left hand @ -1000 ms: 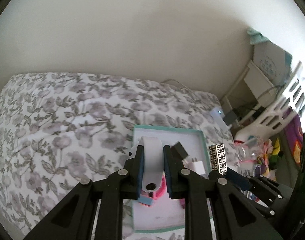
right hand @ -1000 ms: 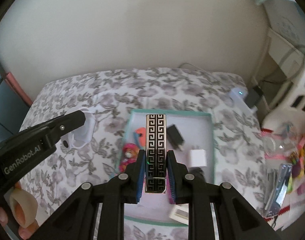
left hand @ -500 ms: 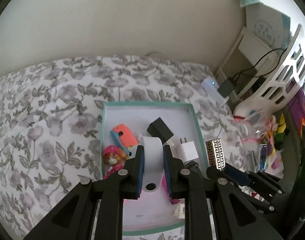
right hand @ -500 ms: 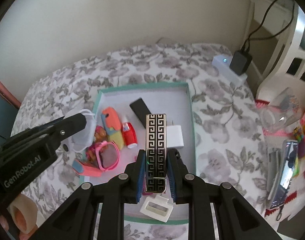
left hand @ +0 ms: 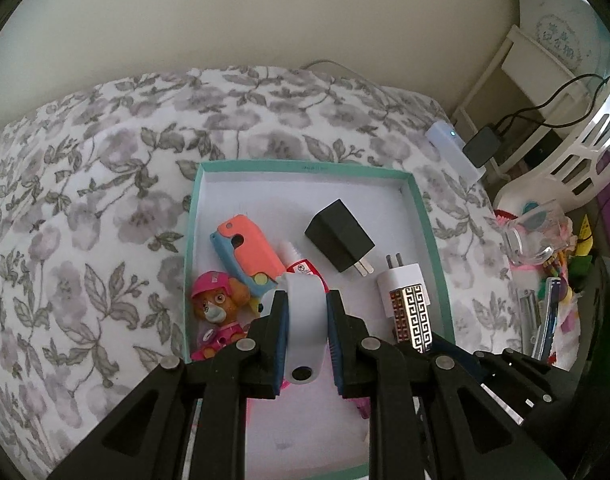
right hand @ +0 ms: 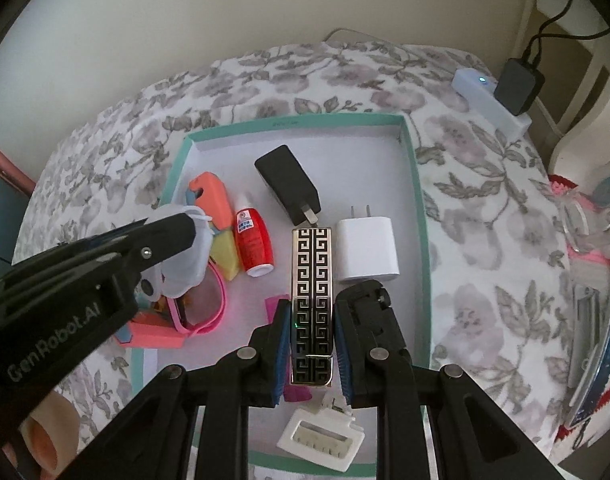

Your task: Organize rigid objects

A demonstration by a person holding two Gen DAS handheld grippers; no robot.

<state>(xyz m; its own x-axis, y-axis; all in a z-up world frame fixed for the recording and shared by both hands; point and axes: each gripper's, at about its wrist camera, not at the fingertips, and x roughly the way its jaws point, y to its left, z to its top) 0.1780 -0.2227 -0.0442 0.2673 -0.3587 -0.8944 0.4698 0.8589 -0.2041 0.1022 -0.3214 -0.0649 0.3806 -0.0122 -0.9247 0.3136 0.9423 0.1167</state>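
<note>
A teal-rimmed white box (left hand: 421, 216) (right hand: 419, 184) lies on the flowered bedspread and holds several small things. My left gripper (left hand: 305, 312) is shut on a pale grey curved plastic piece (left hand: 305, 320) and hangs over the box's left part, above a pink toy pup (left hand: 217, 312). That gripper and its piece (right hand: 181, 256) enter the right wrist view from the left. My right gripper (right hand: 310, 320) is shut on a black-and-gold patterned lighter (right hand: 311, 304) (left hand: 411, 316), held over the box's middle beside a white charger (right hand: 367, 252).
In the box lie a black charger (right hand: 287, 184), a red bottle (right hand: 253, 242), an orange case (left hand: 249, 244), a pink watch (right hand: 201, 312) and a white clip (right hand: 321, 436). A white power strip (right hand: 489, 100) sits at the bed's far right edge. Cluttered shelves (left hand: 545, 248) stand to the right.
Both grippers have sunk towards the box, each keeping its object; the box and its contents now loom larger and closer in both views.
</note>
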